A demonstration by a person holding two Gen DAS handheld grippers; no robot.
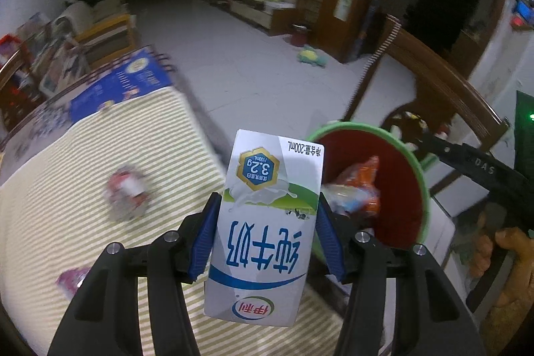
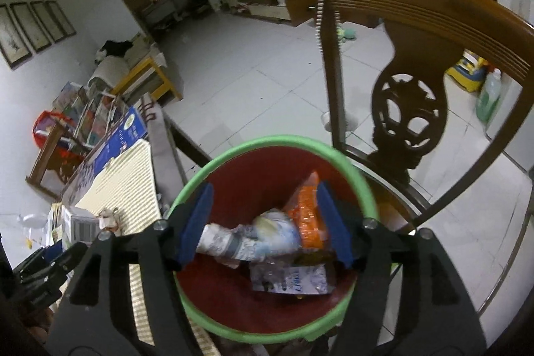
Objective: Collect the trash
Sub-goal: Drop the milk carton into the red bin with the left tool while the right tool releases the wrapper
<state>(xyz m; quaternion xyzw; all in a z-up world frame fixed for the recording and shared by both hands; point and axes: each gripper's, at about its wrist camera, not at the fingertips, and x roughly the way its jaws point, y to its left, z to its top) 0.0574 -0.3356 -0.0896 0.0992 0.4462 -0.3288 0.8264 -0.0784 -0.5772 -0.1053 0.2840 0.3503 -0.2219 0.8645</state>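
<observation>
My left gripper [image 1: 267, 202] is shut on a white and blue milk carton [image 1: 267, 222], held upright between its blue pads over the table edge, just left of the bin. The green-rimmed red bin [image 2: 267, 142] is directly under my right gripper [image 2: 263, 192], which is open with its pads touching nothing. Inside the bin lie an orange wrapper [image 2: 308, 209], a crumpled white-blue wrapper [image 2: 263, 232] and a small clear packet [image 2: 293, 281]. In the left wrist view the bin [image 1: 417, 169] shows at right. A crumpled wrapper [image 1: 128, 196] and a pink packet [image 1: 71, 281] lie on the striped mat [image 1: 100, 155].
A carved wooden chair [image 2: 417, 32] stands right behind the bin. A blue box [image 1: 133, 79] lies at the table's far end. A hand [image 1: 510, 256] holds the right gripper's handle at the right edge. Tiled floor stretches beyond, with shelves of books at left.
</observation>
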